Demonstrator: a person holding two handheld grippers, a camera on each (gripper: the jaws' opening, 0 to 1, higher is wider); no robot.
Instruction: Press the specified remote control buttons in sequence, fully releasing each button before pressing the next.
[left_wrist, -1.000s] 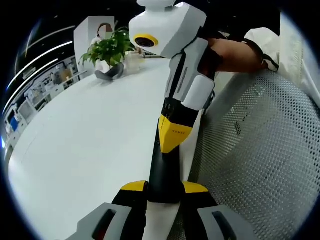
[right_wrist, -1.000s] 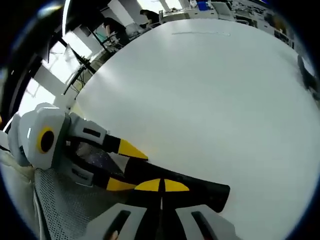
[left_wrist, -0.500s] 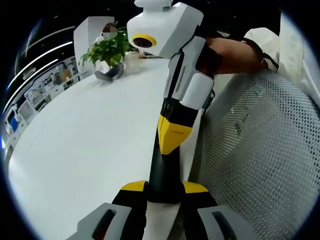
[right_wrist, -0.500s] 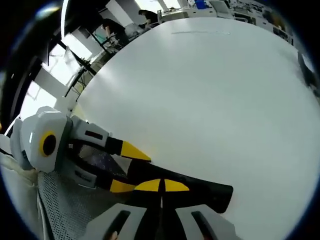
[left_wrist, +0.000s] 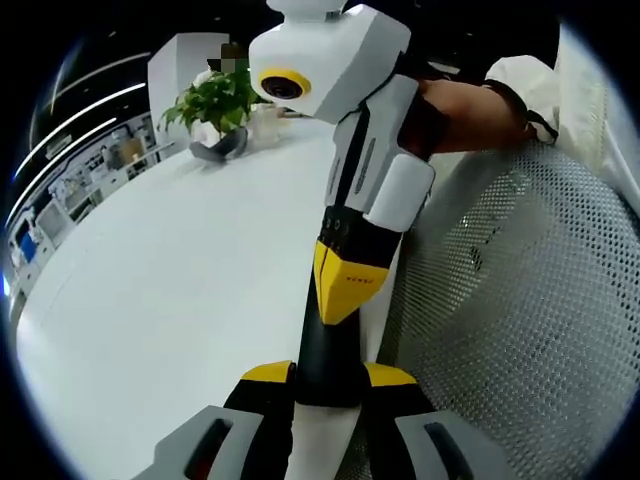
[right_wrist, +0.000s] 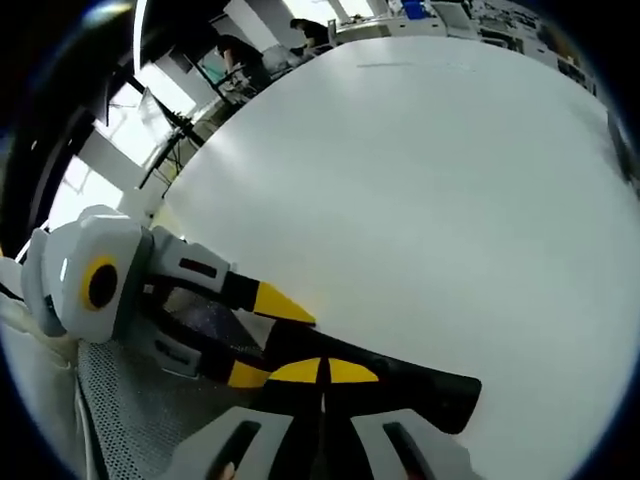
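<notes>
Left hand-held gripper (left_wrist: 328, 385): jaws are seen closed on a black remote control (left_wrist: 328, 345), gripped at its near end; its yellow-tipped jaws are also seen from the left in the right gripper view.
Right hand-held gripper (right_wrist: 322, 375): jaws are brought together, yellow tips meeting over the remote; in the left gripper view it is angled down from above, its tip set on the remote's top.
Person's hand (left_wrist: 470, 105): wrapped around the right hand-held gripper's handle, a white sleeve behind it.

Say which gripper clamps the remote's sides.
The left gripper: its fingers straddle the black remote. The right gripper has its fingers shut, pointing onto the remote's face.
</notes>
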